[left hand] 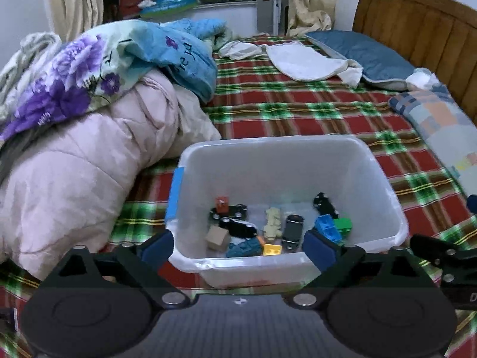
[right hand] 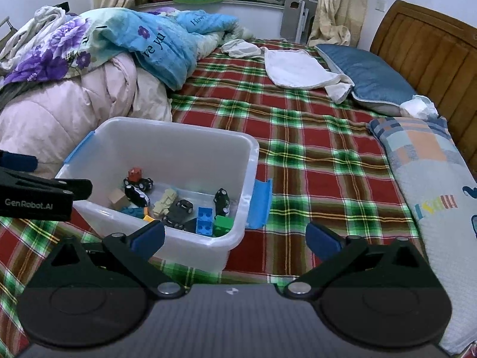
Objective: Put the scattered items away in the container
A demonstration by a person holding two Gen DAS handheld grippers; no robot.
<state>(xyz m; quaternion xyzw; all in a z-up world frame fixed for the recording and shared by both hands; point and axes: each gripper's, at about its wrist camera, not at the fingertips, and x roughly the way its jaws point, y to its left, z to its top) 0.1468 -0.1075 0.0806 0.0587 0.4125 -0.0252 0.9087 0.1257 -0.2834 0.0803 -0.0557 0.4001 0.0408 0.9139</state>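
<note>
Showing both grippers hovering at the near side of a translucent white plastic storage bin (left hand: 298, 161) that is sitting on a red-and-green plaid bedspread (left hand: 298, 113). The left gripper (left hand: 238, 246) is facing the bin squarely, its blue-padded fingers spread wide and holding nothing; the bin's near rim is lying at twelve o'clock, just beyond the fingertips. The right gripper (right hand: 235, 238) is likewise standing wide open and empty — from it the bin is lying toward ten o'clock, with bare bedspread straight ahead.

Inside the bin, small toy cars (left hand: 293, 229) and coloured plastic building bricks (left hand: 328, 228) are lying in a loose heap along the near half of the floor, together with a tan wooden cube (left hand: 217, 237). No loose toy is showing on the bedspread in either view, so the gathering is probably finished or nearly so. A blue plastic latch (right hand: 261, 204) is hanging open on the bin's right end wall, its long axis running along that wall; seen from the right gripper it is lying at about twelve o'clock, nearer to this gripper than to the left one.
</note>
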